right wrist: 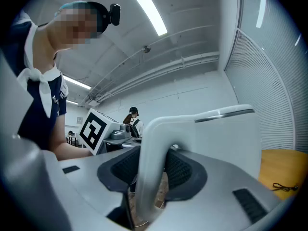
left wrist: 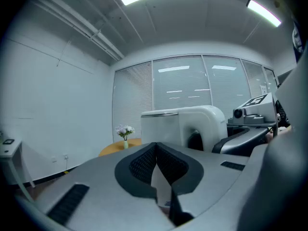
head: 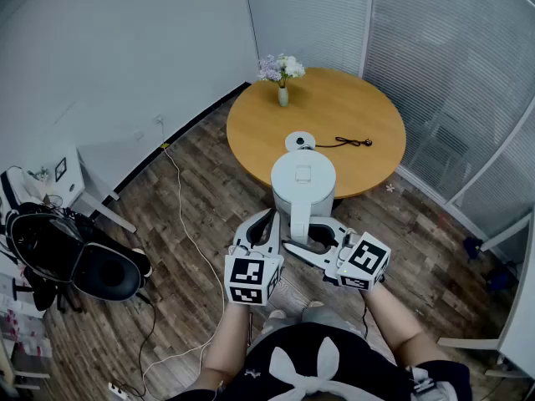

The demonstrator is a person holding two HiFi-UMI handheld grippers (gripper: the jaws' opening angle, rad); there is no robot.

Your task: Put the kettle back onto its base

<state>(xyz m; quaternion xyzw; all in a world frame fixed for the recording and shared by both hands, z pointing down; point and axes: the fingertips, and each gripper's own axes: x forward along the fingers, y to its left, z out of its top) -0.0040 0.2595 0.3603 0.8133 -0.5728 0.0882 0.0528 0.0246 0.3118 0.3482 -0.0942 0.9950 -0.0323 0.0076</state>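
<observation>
Status: the right gripper (head: 301, 236) is clamping the white electric kettle (head: 303, 178) by its handle (right wrist: 149, 172). In the right gripper view the ribbed pads are pressing on both sides of the handle loop. The kettle is hanging upright in the air over the near edge of the round wooden table (head: 251, 128), lid down, resting on nothing.

The left gripper (head: 269, 215) is sitting just beside the kettle on its left, jaws closed together with nothing between them (the left gripper view is showing the pads meeting at the tips, with the kettle body beyond them).

The kettle base (head: 299, 140) is lying flat on the table beyond the kettle, not under it. Its power cord (head: 347, 143) is trailing off to the right, plug end on the tabletop. A vase of flowers (head: 282, 82) is standing further back, well apart.

Handling, as judgement:
- The shell is looking like smooth rigid plastic, stiff but slippery, so the kettle may be pivoting in the pads when tilted.
- The water level is not visible, so I am treating it as possibly heavy.
- The handle is the right place to hold — high on the loop, keeping the body hanging plumb.
- The base is looking light and may skid, so the kettle needs lowering level and centred.
</observation>
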